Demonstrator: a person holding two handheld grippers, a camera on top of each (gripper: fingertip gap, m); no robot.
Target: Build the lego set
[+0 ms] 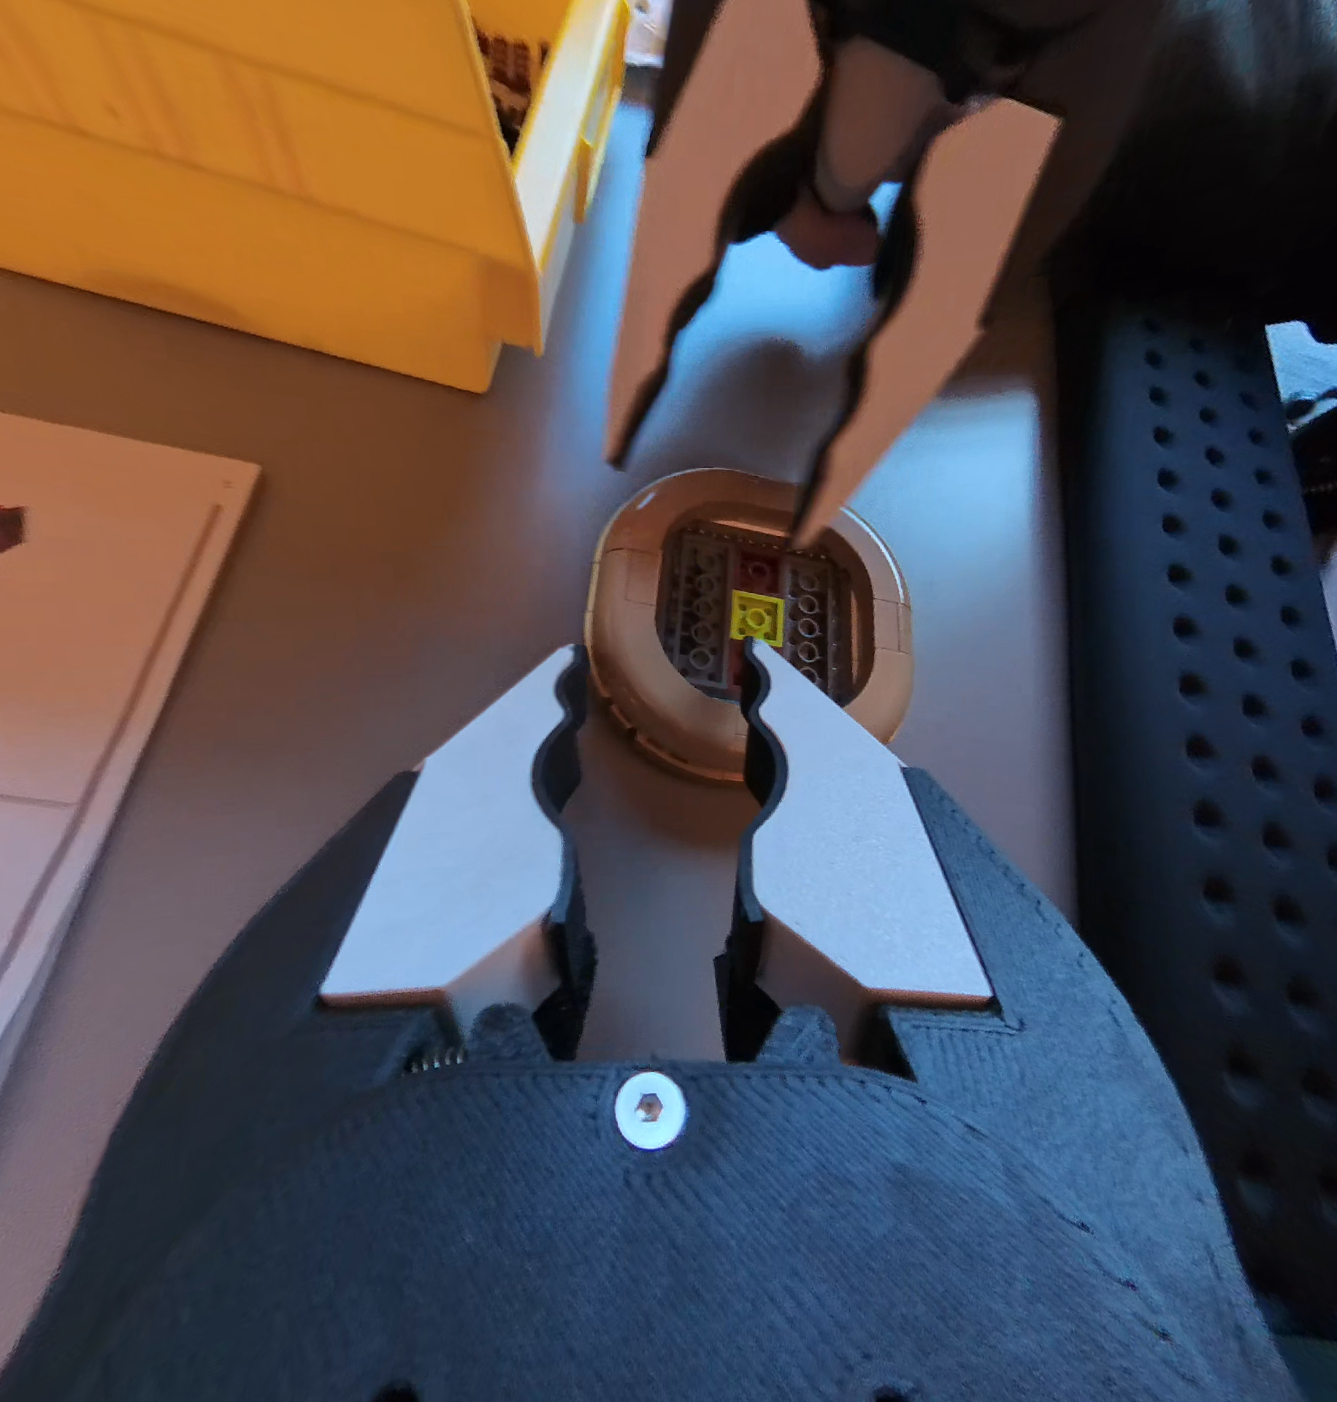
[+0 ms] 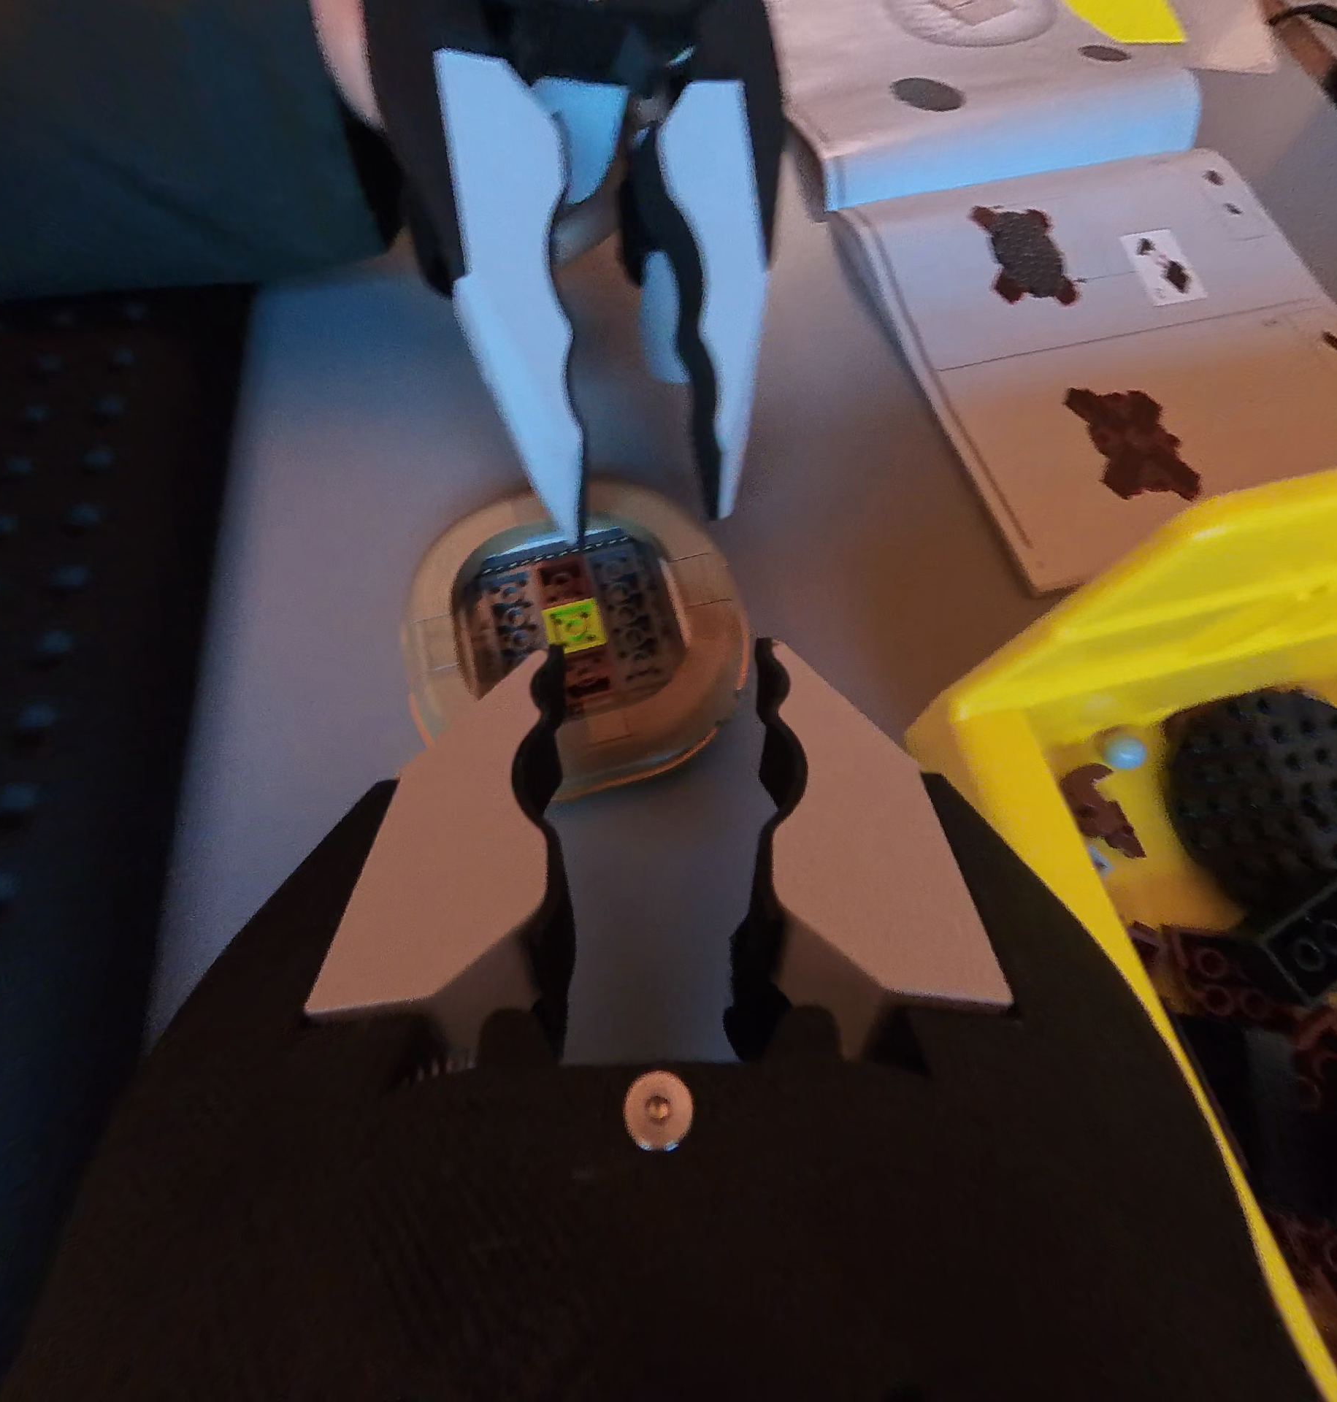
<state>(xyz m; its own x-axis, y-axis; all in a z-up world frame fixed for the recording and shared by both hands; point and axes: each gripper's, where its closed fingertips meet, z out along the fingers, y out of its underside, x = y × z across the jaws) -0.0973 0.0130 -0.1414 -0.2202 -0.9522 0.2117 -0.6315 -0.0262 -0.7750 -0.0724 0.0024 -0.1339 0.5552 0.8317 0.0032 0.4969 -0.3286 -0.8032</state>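
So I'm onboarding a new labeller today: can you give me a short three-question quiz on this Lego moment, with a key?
1. True or false: the left gripper and the right gripper both have their fingers apart, holding nothing.
2. What colour is the small square plate at the middle of the round tan model?
A. blue
B. yellow
C. white
3. In the right wrist view, what holds the loose dark bricks?

Key
1. True
2. B
3. The yellow bin, on that view's right, beside the open instruction booklet.
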